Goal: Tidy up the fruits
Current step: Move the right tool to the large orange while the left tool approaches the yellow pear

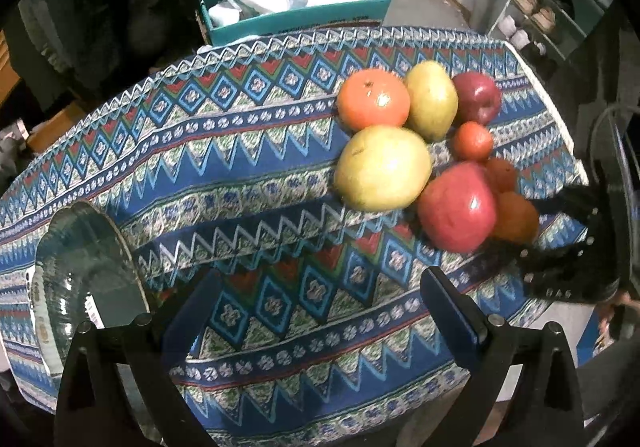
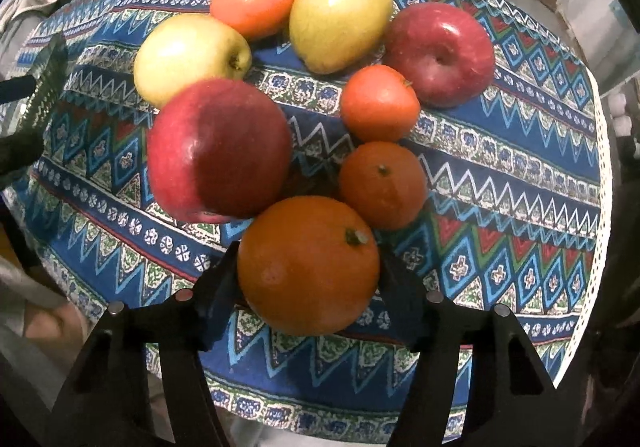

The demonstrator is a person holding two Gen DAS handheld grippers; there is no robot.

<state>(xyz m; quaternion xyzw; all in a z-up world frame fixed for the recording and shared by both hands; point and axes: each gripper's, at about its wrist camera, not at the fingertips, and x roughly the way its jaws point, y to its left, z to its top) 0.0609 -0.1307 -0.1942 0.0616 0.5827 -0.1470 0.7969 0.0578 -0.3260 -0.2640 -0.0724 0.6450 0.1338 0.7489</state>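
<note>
Our right gripper (image 2: pixel 308 283) points straight down and its two fingers are closed on the big orange (image 2: pixel 308 267), one pad on each side. The orange is round, so it has no long way to line up with. It sits at the near edge of the fruit pile, touching the red apple (image 2: pixel 218 149) and just beside a smaller orange (image 2: pixel 382 185). Our left gripper (image 1: pixel 320 311) hangs open over bare tablecloth (image 1: pixel 248 175), farther from the fruit. A glass bowl (image 1: pixel 86 267) waits by it, and we see no fruit inside.
</note>
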